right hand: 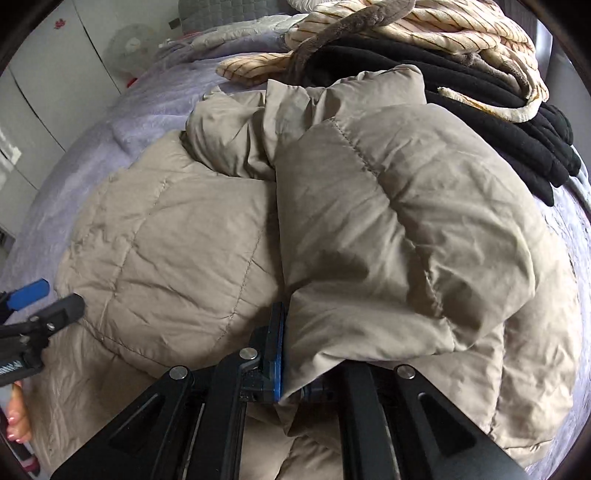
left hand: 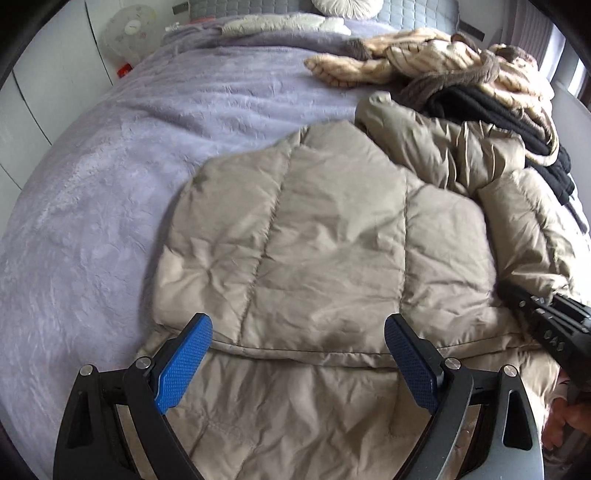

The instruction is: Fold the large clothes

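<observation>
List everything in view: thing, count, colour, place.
puffer jacket: one, beige, spread on the bed nearest the cameras, one side lifted over
bedspread: one, lilac, covering the bed
striped garment: one, cream with brown trim, heaped at the far right
black garment: one, black, under the striped one
pillow: one, white, at the headboard
fan: one, white, left of the bed
left gripper: blue pads, open above the jacket hem
right gripper: blue pads, shut on a jacket fold
</observation>
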A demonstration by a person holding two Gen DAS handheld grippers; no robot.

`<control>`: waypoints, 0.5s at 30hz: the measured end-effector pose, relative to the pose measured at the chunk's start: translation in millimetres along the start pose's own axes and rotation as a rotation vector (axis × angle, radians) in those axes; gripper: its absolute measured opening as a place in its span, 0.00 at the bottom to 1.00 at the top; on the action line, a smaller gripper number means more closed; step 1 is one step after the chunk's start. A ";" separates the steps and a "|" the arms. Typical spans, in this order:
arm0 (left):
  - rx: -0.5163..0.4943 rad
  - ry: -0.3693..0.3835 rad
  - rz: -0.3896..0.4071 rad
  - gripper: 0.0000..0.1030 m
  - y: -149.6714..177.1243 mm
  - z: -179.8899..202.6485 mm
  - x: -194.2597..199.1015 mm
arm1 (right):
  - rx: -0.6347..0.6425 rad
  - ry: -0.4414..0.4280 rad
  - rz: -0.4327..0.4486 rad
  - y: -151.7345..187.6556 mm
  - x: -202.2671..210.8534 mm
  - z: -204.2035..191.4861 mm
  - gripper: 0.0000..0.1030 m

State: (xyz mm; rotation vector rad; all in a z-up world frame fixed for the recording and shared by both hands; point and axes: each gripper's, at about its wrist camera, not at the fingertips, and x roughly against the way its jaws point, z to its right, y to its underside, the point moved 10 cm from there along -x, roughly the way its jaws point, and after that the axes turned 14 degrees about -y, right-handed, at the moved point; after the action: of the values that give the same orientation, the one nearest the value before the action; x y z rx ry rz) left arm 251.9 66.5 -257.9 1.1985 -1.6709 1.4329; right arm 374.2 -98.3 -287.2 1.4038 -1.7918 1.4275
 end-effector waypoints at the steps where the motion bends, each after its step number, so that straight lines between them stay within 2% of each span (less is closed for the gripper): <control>1: -0.003 0.002 -0.006 0.92 2.6 1.8 -1.4 | -0.005 -0.004 -0.006 -0.2 1.5 0.0 0.08; 2: -0.005 0.005 -0.011 0.92 3.5 3.8 -3.1 | -0.018 -0.012 -0.012 -0.2 3.8 1.1 0.10; 4: -0.009 0.010 -0.017 0.92 4.7 6.9 -4.5 | -0.064 -0.053 -0.010 -0.8 9.5 5.0 0.23; 6: -0.014 0.013 -0.017 0.92 3.8 8.2 -5.8 | -0.115 -0.100 0.012 2.0 16.4 -0.4 0.63; 7: -0.017 0.012 -0.018 0.92 4.2 8.0 -6.4 | -0.138 -0.115 0.031 1.6 20.8 0.1 0.66; 10: -0.022 0.010 -0.017 0.92 3.2 6.5 -7.5 | -0.203 -0.132 0.059 1.5 29.8 4.3 0.67; 15: 0.007 0.023 -0.007 0.92 -1.2 -3.3 -6.1 | -0.422 -0.218 0.192 -0.6 60.9 30.2 0.67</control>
State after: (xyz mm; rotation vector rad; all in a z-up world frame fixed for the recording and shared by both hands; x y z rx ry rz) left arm 255.1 71.1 -262.1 1.1860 -1.6461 1.4446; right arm 358.7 -151.6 -248.0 1.2248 -2.2557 0.9248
